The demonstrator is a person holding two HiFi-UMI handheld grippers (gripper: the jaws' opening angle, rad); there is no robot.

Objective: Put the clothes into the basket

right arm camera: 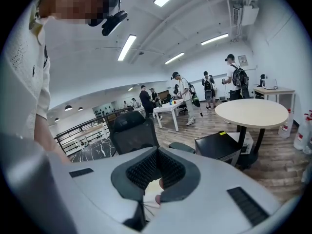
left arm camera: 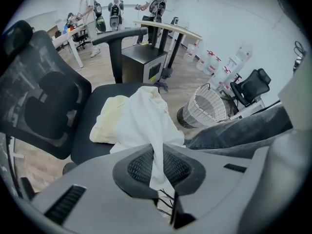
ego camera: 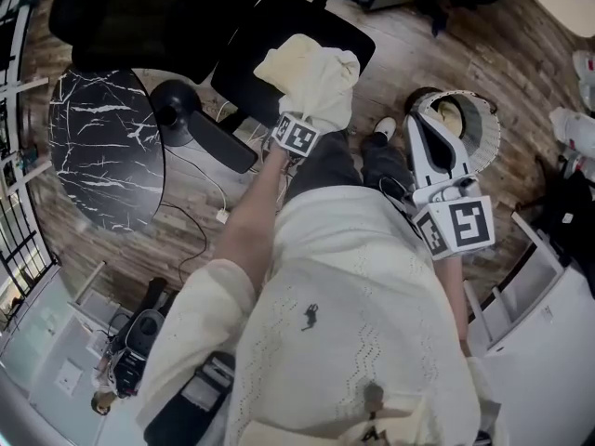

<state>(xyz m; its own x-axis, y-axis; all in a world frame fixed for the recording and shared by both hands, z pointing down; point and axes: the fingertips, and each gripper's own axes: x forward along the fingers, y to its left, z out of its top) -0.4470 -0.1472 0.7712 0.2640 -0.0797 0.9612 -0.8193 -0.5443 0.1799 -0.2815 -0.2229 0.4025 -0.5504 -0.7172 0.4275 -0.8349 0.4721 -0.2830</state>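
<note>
The left claw is shut tight on a white cloth. The fabric runs up between the two black pads in a narrow pinched fold, then widens out beyond the tips. It hangs over the seat of a black chair. Its far end spreads over the seat and partly overlaps a yellow cloth that lies crumpled on the cushion just beside it. In the head view the claw points steeply down at the seat, with the cloth bunched under its marker cube.

The basket is white wicker and stands upright on the wood floor to the right of the chair, apart from both cloths. The person's jeans lie between the chair and the basket in the left gripper view. Something cream shows at the basket's mouth in the head view, but what it is cannot be told.

The right claw has its pads closed together at the tips. A small pale scrap shows low in the gap behind them, too little to identify. In the head view this claw reaches forward over the near rim of the basket. It faces out across the room, toward a second black chair and a round pale table.

A dark marble table stands left of the chair.
</note>
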